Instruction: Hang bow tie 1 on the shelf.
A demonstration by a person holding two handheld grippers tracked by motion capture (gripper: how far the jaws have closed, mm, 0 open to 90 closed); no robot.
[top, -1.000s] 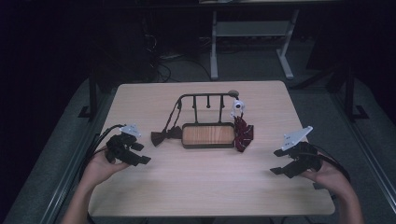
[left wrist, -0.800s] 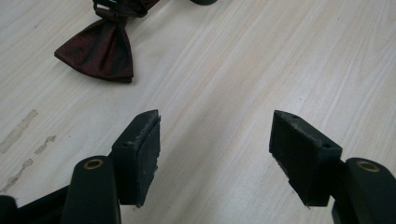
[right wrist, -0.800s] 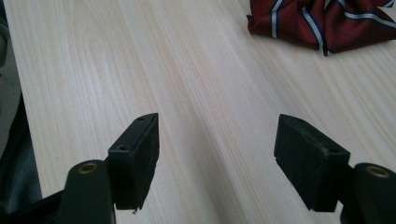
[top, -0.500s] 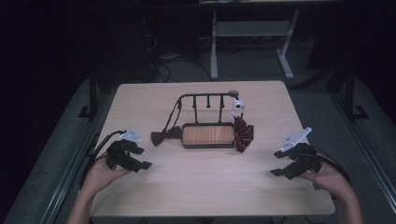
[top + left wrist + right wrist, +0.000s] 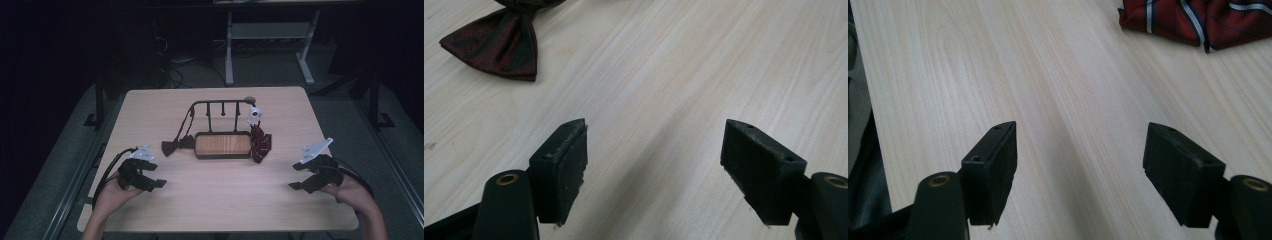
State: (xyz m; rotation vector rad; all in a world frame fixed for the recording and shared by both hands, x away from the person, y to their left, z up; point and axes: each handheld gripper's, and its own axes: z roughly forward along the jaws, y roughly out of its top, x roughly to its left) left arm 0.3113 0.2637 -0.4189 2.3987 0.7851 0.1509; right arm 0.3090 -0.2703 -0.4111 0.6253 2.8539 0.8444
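Observation:
A black rack with hooks and a wooden base tray [image 5: 223,145] stands mid-table. A dark maroon bow tie [image 5: 177,145] [image 5: 504,40] lies left of it, its strap running up to the rack's bar. A red striped tie [image 5: 260,142] [image 5: 1198,17] is bunched at the tray's right end, under a small white figure [image 5: 254,114]. My left gripper [image 5: 150,179] [image 5: 654,160] rests open at the table's front left, short of the bow tie. At the front right my right gripper [image 5: 299,175] [image 5: 1080,165] is open, apart from the striped tie. Both hold nothing.
The pale wooden table [image 5: 215,200] has bare room in front of the rack and behind it. Dark floor surrounds it, with a white table frame [image 5: 270,35] beyond the far edge. Cables trail from both grippers toward the near edge.
My left gripper has drifted slightly back toward the near-left corner. The right gripper has barely moved. Both stay open.

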